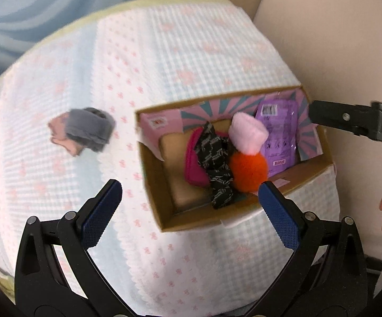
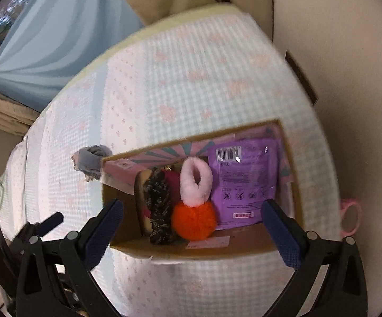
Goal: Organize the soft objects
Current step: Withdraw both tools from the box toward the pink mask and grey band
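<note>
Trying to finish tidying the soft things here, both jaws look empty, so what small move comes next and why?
Probably swing the left gripper over toward the grey and pink cloth bundle. It is the only soft thing lying out on the bedspread, while the pompom and fluffy band already sit in the box. Both grippers are open and hold nothing.

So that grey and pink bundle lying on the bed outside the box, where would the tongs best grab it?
Probably across the grey rolled part of the bundle, coming straight down from above. It lies low on the bedspread, clear of the box, and the grey roll is its thickest, firmest-looking part; the pink flap looks thin and floppy. The left tongs are open and nearer to it.
</note>
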Demonstrator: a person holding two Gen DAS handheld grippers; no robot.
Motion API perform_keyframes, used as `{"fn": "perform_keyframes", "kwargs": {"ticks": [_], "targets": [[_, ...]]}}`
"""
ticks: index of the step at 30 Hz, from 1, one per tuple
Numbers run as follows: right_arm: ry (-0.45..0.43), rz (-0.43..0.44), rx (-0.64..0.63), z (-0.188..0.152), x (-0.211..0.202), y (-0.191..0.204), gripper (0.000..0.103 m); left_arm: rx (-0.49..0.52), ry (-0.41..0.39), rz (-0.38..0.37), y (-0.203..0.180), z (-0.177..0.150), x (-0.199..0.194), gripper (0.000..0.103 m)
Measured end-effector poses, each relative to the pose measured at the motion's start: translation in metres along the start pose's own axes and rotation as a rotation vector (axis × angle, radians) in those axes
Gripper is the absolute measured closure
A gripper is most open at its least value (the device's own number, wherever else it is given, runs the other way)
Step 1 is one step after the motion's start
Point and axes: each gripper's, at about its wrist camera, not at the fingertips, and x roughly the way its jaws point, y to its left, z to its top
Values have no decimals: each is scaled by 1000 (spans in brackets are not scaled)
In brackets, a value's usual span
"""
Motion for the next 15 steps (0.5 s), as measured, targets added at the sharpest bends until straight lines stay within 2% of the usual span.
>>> {"fn": "perform_keyframes", "kwargs": {"ticks": [5, 15], "targets": [[-125, -76, -53, -18, -58, 31, 0, -10, -79, 3, 17, -9, -57, 0], [-285, -116, -70, -56, -135, 88, 0, 10, -235, 6, 61, -32, -156, 0]]}}
